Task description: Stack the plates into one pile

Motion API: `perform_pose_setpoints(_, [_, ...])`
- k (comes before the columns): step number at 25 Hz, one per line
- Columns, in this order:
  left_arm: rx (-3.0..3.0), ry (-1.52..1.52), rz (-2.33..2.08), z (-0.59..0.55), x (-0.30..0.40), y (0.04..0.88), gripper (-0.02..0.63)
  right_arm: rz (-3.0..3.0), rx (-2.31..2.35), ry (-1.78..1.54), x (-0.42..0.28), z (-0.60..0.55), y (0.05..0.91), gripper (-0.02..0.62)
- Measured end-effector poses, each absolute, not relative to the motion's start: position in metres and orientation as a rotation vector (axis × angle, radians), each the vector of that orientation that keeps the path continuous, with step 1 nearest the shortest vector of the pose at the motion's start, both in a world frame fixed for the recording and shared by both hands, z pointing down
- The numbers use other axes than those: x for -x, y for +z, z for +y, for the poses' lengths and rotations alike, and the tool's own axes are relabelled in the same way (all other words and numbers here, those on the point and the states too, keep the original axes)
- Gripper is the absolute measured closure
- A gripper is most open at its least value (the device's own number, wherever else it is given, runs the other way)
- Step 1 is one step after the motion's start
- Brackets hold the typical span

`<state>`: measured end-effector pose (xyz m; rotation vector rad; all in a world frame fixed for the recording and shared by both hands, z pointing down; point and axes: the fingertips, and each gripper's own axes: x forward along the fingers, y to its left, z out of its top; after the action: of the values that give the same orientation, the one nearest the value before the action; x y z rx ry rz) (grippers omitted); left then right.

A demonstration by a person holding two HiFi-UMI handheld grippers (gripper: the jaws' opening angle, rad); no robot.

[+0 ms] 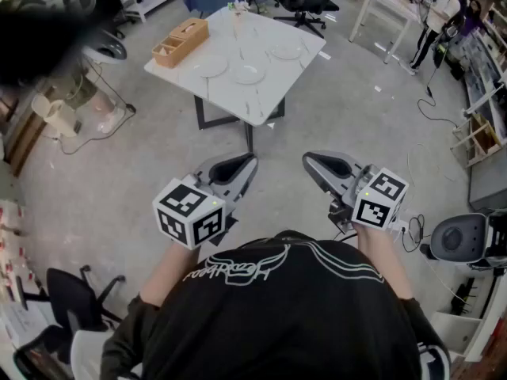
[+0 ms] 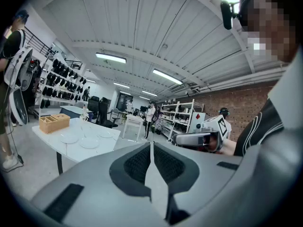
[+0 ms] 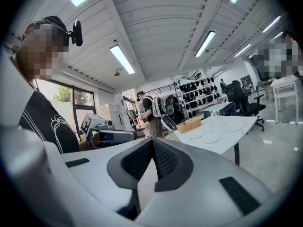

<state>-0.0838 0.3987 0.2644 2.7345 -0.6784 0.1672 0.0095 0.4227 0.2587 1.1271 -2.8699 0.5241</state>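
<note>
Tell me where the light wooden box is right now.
Head view: the light wooden compartment box sits on the white square table's left corner, just left of the nearest white round plate.

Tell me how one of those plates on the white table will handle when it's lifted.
The plates look thin and glassy, so probably stiff, fairly light and breakable. They lie flat on the smooth table, so a rim may be hard to get under and might slide. Rolling seems unlikely.
</note>
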Motion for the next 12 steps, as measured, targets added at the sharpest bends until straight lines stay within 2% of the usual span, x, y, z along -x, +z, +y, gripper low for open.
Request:
perform_pose_setpoints(10, [-2.754, 0.166, -0.728, 0.394, 0.088, 0.263, 0.565, -2.846, -1.15, 0.5, -0.012, 0.415, 0.262, 0.566])
perform_pose_setpoints(12, [-2.742, 0.169, -0.735, 0.389, 0.09, 0.265, 0.565, -2.831, -1.151, 0.488, -0.012, 0.408, 0.265, 0.54])
